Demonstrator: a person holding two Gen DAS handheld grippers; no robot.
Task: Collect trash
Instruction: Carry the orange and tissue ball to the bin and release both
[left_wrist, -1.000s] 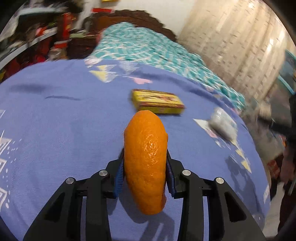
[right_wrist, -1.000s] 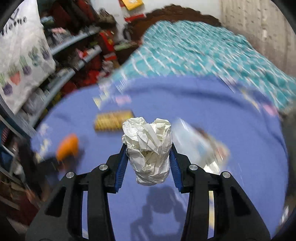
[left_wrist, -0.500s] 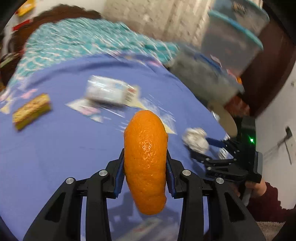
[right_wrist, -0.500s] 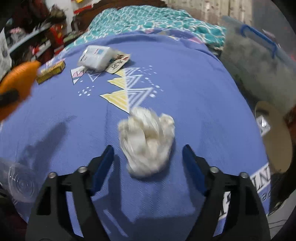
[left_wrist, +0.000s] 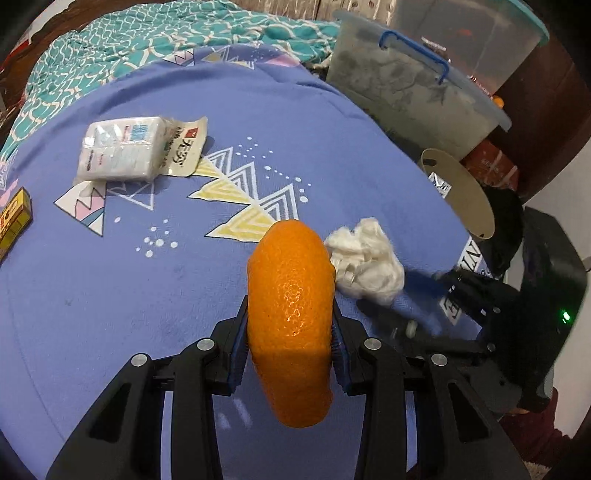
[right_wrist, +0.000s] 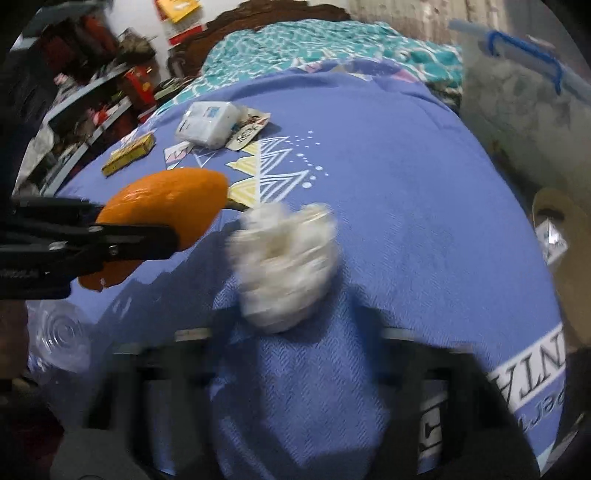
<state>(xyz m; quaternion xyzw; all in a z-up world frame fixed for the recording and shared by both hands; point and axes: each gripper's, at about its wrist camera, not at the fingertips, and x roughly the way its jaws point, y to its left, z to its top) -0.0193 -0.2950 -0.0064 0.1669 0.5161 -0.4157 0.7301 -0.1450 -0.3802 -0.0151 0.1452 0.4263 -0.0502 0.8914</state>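
My left gripper (left_wrist: 290, 317) is shut on a piece of orange peel (left_wrist: 291, 295), held just above the blue blanket (left_wrist: 110, 295). A crumpled white paper ball (left_wrist: 365, 262) lies loose on the blanket just right of the peel. In the right wrist view the paper ball (right_wrist: 284, 266) sits just ahead of my right gripper (right_wrist: 295, 343). Its jaws are blurred and closing, with nothing pressed between them. The left gripper (right_wrist: 162, 232) with the peel (right_wrist: 166, 199) comes in from the left.
A tissue packet (left_wrist: 122, 147), a printed wrapper (left_wrist: 184, 147) and a yellow box (left_wrist: 13, 218) lie farther back on the blanket. Plastic storage bins (left_wrist: 413, 85) and a round brown board (left_wrist: 458, 195) stand beyond the bed's right edge. Clear plastic (right_wrist: 59, 332) lies at lower left.
My right gripper came down, opened and let the paper ball drop onto the blanket. My left gripper swung right with the orange peel, up beside the paper ball.
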